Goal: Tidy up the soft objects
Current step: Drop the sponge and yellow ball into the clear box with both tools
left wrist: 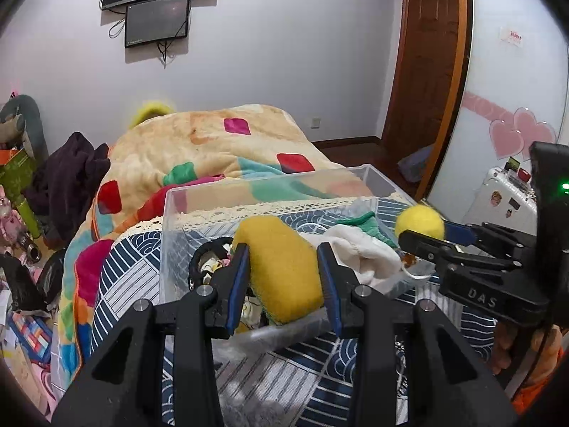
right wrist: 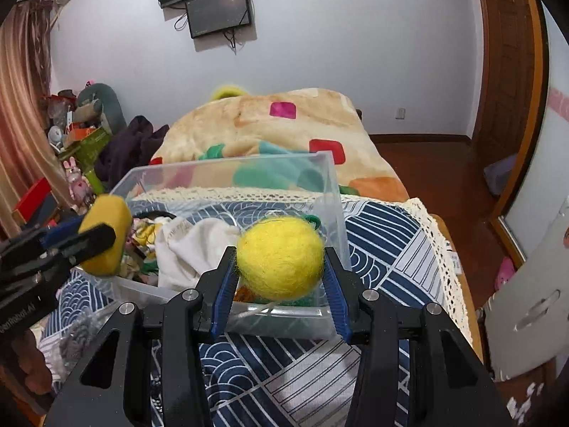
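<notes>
White bedroom wall (left wrist: 284,53) fills the background of my left wrist view, with a dark screen (left wrist: 156,23) mounted high and a wooden door (left wrist: 423,64) to the right. Below it lies a bed (left wrist: 320,373) under a navy wave-patterned cover, with a colourful blanket (left wrist: 213,142) heaped at the far end. On the cover sits a clear plastic bin (left wrist: 170,242), and I can see a white cloth (left wrist: 359,252) and a green cloth (left wrist: 359,220) inside it. My left tool (left wrist: 282,270) is clamped on a yellow sponge (left wrist: 281,263), one blue pad pressed against each side, held over the bin's near part. At the right, the right tool (left wrist: 423,235) holds a yellow felt ball (left wrist: 419,222) just over the bin's right side.

From the right wrist view, the same wall (right wrist: 338,53) and screen (right wrist: 218,12) sit behind the blanket (right wrist: 284,124) and the bin (right wrist: 330,195). My right tool (right wrist: 281,274) grips the felt ball (right wrist: 281,258) between its blue pads, above the bin's near right corner. The white cloth (right wrist: 192,249) lies in the bin to the left of the ball. At the left edge, the left tool (right wrist: 96,238) holds the sponge (right wrist: 105,231) over the bin's left side. Brown wooden floor (right wrist: 444,167) shows past the bed on the right.
</notes>
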`<action>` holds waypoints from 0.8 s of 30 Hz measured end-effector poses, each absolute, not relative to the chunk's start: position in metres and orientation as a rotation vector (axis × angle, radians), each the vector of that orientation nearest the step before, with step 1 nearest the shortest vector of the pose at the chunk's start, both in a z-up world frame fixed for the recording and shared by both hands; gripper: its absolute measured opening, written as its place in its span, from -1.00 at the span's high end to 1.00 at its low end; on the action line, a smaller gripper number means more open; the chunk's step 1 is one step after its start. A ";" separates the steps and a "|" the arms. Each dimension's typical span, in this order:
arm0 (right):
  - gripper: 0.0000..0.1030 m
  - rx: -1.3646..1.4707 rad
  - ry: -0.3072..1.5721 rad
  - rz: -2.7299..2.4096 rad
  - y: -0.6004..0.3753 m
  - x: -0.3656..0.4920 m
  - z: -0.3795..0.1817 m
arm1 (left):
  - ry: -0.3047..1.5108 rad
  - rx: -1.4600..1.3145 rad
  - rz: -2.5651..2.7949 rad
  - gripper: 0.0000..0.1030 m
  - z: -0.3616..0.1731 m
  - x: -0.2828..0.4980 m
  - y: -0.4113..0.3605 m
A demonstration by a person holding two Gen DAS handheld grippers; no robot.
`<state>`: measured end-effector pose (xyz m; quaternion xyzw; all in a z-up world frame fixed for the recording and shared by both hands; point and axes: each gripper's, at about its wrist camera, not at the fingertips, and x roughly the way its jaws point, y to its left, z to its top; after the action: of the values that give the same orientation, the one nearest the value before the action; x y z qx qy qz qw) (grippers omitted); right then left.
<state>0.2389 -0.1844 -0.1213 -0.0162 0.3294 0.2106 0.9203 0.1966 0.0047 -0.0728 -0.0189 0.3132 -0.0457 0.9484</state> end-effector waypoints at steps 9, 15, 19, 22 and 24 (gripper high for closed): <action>0.08 -0.042 0.682 0.437 -0.184 0.238 -0.116 | 0.729 -0.079 -0.103 0.22 -0.097 0.214 0.011; -0.22 -0.061 0.669 0.444 -0.182 0.235 -0.114 | 0.727 -0.087 -0.124 0.06 -0.090 0.204 0.011; -0.23 -0.061 0.644 0.450 -0.185 0.227 -0.106 | 0.698 -0.107 -0.115 -0.34 -0.079 0.191 0.018; -0.38 -0.056 0.609 0.461 -0.188 0.218 -0.097 | 0.662 -0.113 -0.106 -0.54 -0.067 0.177 0.025; -0.46 -0.059 0.584 0.469 -0.190 0.210 -0.093 | 0.651 -0.107 -0.107 -0.62 -0.062 0.167 0.027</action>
<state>0.2104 -0.1900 -0.0928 -0.0287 0.2852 0.2290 0.9303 0.1671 0.0273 -0.0620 -0.0525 0.3195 -0.0525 0.9447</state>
